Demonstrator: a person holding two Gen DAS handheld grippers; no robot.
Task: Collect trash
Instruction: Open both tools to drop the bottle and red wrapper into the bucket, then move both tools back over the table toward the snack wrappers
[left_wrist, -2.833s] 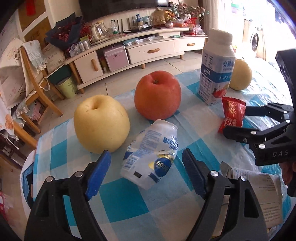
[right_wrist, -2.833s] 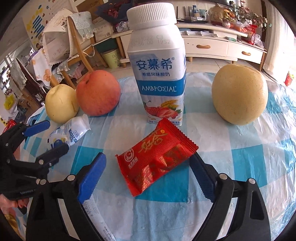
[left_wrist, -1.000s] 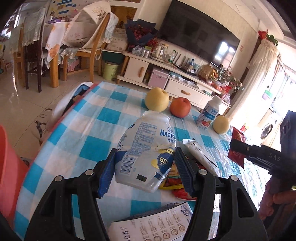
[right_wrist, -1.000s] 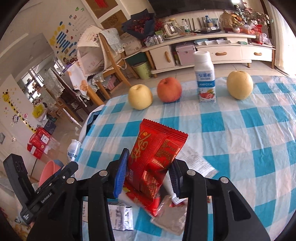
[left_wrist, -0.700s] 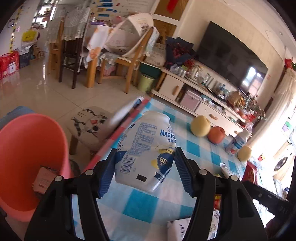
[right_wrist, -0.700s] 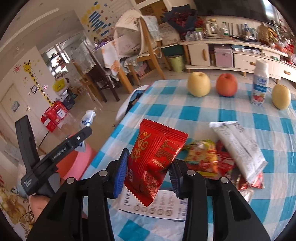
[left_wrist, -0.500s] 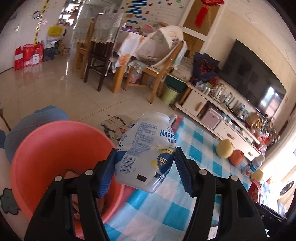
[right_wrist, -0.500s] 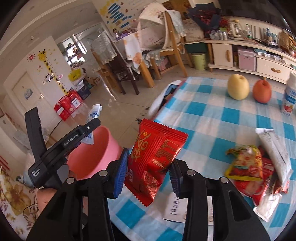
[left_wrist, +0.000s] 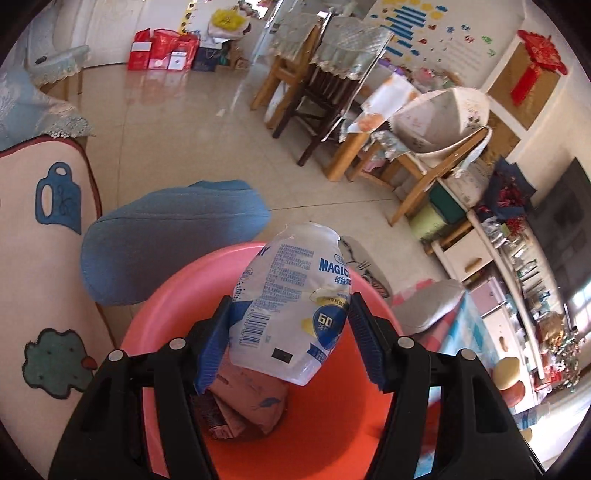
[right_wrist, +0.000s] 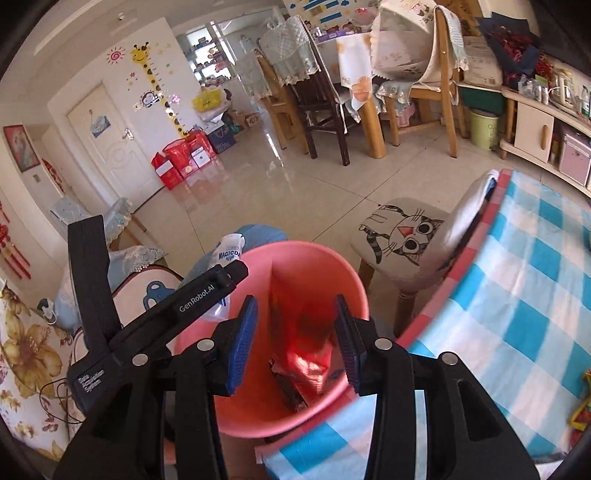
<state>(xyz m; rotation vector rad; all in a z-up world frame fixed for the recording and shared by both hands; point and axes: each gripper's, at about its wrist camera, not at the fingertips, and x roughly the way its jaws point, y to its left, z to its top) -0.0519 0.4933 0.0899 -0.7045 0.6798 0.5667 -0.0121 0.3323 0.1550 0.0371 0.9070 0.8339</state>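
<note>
Over the pink bin (left_wrist: 155, 317), left gripper (left_wrist: 290, 341) clamps the crushed bottle (left_wrist: 291, 306); right gripper (right_wrist: 293, 339) gapes empty, red wrapper (right_wrist: 308, 360) blurred below.

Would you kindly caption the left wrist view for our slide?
Left gripper holds a crushed white plastic drink bottle above the pink plastic bin, which already contains wrappers.

We see bright daylight, both views. Glare streaks on glossy floor tiles (left_wrist: 207, 110), far left. We note strong fisheye bending and black vignette at corners. Red wrapper (right_wrist: 306, 354) inside pink bucket (right_wrist: 354, 273) motion-blurred; we find nearby gripper arms sharp. Shadows soft, faint.
</note>
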